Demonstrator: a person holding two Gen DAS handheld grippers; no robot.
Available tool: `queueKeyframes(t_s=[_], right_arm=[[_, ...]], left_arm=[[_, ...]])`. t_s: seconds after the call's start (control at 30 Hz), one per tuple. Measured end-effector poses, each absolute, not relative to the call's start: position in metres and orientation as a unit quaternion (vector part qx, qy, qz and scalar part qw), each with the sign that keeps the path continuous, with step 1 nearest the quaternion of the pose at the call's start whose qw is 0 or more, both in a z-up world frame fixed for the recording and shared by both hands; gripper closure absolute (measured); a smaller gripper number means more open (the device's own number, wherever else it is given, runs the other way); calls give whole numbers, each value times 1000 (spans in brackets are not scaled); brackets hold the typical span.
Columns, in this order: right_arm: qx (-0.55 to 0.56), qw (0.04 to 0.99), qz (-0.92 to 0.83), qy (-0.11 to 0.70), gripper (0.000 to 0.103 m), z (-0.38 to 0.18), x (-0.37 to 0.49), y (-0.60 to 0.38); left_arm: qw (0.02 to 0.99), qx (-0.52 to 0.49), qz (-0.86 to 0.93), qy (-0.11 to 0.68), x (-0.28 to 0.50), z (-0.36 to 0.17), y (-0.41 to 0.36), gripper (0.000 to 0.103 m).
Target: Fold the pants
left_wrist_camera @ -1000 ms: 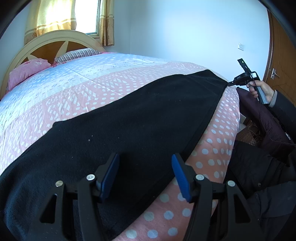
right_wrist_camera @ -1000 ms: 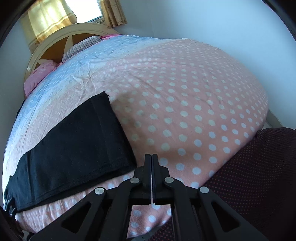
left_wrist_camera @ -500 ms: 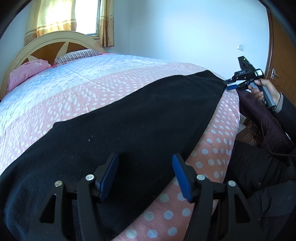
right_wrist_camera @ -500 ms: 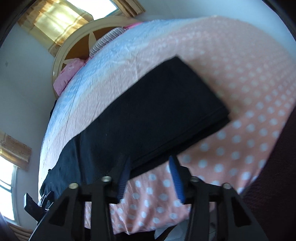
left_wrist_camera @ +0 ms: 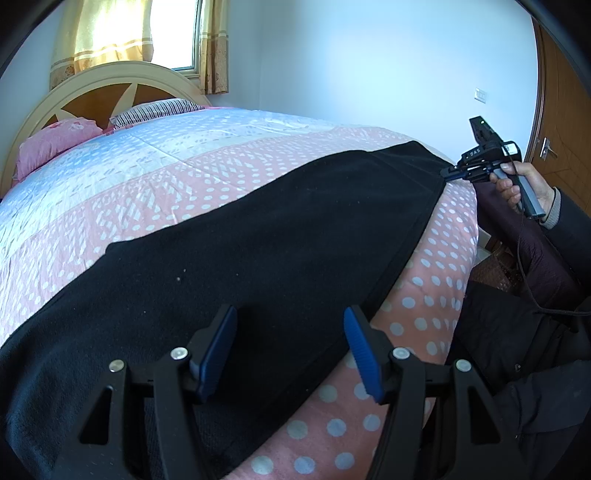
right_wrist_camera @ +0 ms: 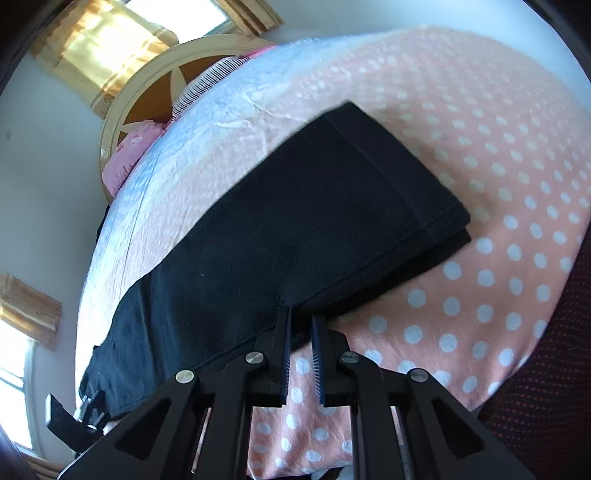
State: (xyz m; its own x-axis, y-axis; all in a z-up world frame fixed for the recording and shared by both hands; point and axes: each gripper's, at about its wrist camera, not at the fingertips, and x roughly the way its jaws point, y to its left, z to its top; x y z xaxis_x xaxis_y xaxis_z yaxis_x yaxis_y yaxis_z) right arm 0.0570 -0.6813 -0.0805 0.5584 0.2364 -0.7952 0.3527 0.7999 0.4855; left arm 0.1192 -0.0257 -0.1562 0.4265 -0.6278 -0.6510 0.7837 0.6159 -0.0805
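Black pants point(left_wrist_camera: 280, 258): laid flat and lengthwise along the near edge of the bed point(left_wrist_camera: 229, 166), legs stacked one on the other; hem end squared off toward the foot, seen in the right wrist view with both layers showing at the corner

Left tool point(left_wrist_camera: 290, 349): blue-padded fingers point(left_wrist_camera: 216, 349) spread wide, poised over the near edge of the pants, gripping nothing; contact with the cloth cannot be told

Right tool point(right_wrist_camera: 299, 354): fingers drawn to a narrow gap, not fully closed, tips at the near long edge of the pants; whether any cloth sits between them cannot be told. Seen from the left wrist view at the far hem corner, held in a hand point(left_wrist_camera: 517, 184) with a dark sleeve and a cable trailing down

Bedspread: pink with white dots near the pants, pale blue panel further up

Pink pillow point(left_wrist_camera: 55, 144) and striped pillow point(left_wrist_camera: 155, 110): at the wooden headboard point(left_wrist_camera: 92, 99)

Yellow curtain point(left_wrist_camera: 107, 33), window, wooden door point(left_wrist_camera: 561, 122): background
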Motion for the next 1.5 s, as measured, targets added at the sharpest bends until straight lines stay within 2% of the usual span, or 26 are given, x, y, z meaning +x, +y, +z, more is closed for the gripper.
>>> queueKeyframes(t_s=[0.13,0.17,0.3,0.6,0.73,0.77,0.8,0.87,0.97,1.07,1.2,1.27,1.37,1.5], right_arm=[[322,830,-36,454,92,-79,55,-684],[315,833,-37,454,97,-78,54,-683],[285,849,-44,444,102,-64,43,-678],[256,850,-62,456,102,-75,33,-678],[283,845,-57,449,101,-80,36,-689],[276,847,-61,450,97,-78,36,-688],[255,851,-77,452,85,-73,34,-684],[211,869,-106,435,66,-57,25,-674],[186,890,-105,404,66,-35,21,-656],[170,909,-33,380,66,-21,31,-623],[156,897,60,408,66,-43,57,-576],[129,876,72,459,66,-67,63,-554],[41,886,58,459,65,-66,51,-531],[62,897,86,428,65,-46,41,-524]], left_arm=[[837,119,-421,329,119,-156,-26,39],[837,119,-421,329,119,-156,-26,39],[837,117,-422,329,119,-157,-26,39],[837,115,-422,329,119,-157,-25,39],[834,114,-426,331,120,-156,-25,38],[835,114,-425,331,120,-156,-25,38],[835,114,-425,330,120,-155,-25,38],[836,117,-424,328,118,-156,-25,38],[835,114,-426,330,119,-156,-25,38],[833,113,-428,331,120,-156,-25,37],[833,124,-426,330,118,-156,-29,34],[834,129,-423,329,117,-156,-28,34],[838,122,-420,327,115,-155,-26,34],[853,80,-414,307,115,-141,-7,34]])
